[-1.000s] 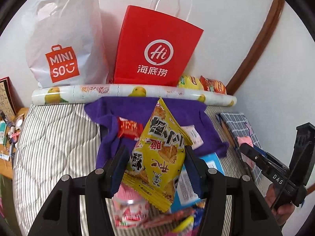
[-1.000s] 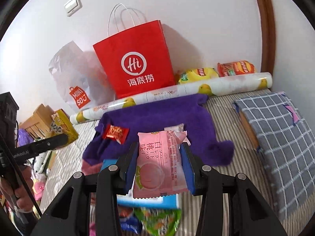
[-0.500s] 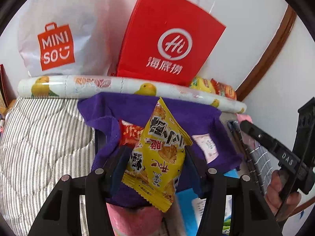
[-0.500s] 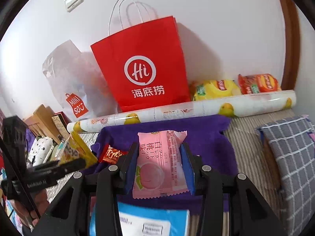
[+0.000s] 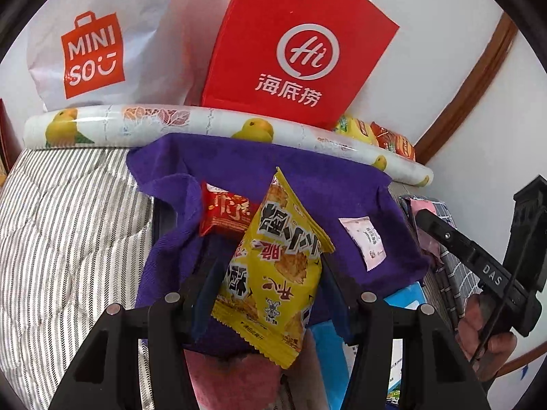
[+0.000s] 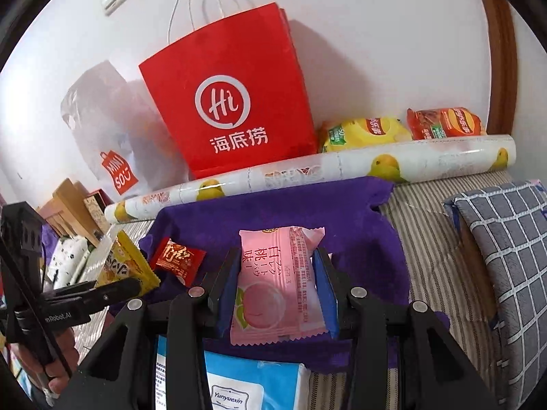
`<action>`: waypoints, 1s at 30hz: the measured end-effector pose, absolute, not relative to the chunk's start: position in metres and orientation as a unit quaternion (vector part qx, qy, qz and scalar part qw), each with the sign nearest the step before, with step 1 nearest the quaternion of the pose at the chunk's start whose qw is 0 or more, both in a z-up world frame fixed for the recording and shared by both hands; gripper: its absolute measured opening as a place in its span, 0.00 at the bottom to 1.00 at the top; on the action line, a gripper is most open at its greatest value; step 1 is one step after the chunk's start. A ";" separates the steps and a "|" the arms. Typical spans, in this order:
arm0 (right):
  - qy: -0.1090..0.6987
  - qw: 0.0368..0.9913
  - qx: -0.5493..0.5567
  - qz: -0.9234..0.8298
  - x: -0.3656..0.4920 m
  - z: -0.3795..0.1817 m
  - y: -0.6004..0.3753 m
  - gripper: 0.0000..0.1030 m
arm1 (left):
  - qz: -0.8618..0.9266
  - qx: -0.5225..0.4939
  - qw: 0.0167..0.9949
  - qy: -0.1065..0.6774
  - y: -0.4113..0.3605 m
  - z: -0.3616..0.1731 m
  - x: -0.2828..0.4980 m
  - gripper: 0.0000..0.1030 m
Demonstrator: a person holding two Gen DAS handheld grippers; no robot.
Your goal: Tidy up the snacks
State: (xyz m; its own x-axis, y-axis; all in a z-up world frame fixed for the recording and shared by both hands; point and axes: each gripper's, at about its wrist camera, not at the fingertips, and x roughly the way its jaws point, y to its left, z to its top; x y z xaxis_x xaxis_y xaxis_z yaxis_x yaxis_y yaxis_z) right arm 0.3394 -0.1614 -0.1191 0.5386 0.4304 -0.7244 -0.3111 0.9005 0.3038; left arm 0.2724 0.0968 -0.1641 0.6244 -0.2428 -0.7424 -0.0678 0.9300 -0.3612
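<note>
Left wrist view: left gripper (image 5: 270, 294) has its 2 jaws pinching a yellow snack packet (image 5: 273, 273) by its sides, packet tilted, top corner leaning away from the camera, held over the purple towel (image 5: 324, 188). On the towel: a red candy packet (image 5: 225, 213) just left of the yellow one, a small pink sachet (image 5: 365, 242) to the right, near the towel's right edge. Towel lies on a striped mattress (image 5: 68, 222). Behind it a fruit-print roll (image 5: 154, 124) runs across, then a white MINISO bag (image 5: 92, 51) and a red paper bag (image 5: 297, 51) against the wall. Right gripper (image 5: 458, 242) enters from the right edge, held in a hand (image 5: 485, 341); its load is mostly hidden here, maybe a pink edge showing.

Right wrist view: right gripper (image 6: 278, 283) jaws clamped on a pink peach snack packet (image 6: 273, 283), upright between the blue pads, above the near part of the towel (image 6: 273, 212). A blue-and-white tissue pack (image 6: 239, 386) sits below the fingers. Left gripper (image 6: 112, 288) at the left edge, yellow packet (image 6: 126, 266) in its tips, beside the red candy (image 6: 177, 256). 2 chip bags, yellow (image 6: 362, 133) and orange (image 6: 444, 123), behind the roll (image 6: 342, 167). Grey checked cushion (image 6: 506, 239) at right.
</note>
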 end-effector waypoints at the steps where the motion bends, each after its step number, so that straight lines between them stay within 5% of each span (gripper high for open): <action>1: 0.432 0.874 0.072 0.211 0.340 -0.119 -0.163 0.41 | -0.051 -0.178 0.884 0.430 0.095 -0.164 0.272 0.53; 30: 0.454 0.866 0.076 0.194 0.349 -0.138 -0.165 0.41 | -0.053 -0.210 0.874 0.434 0.101 -0.175 0.273 0.53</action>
State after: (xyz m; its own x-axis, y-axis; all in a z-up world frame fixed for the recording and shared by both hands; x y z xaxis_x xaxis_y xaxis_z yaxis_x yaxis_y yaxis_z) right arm 0.3488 -0.1646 -0.1383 0.5123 0.4050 -0.7573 -0.2677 0.9132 0.3073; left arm 0.2734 0.1009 -0.1754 0.6168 -0.2753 -0.7374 -0.0898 0.9061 -0.4134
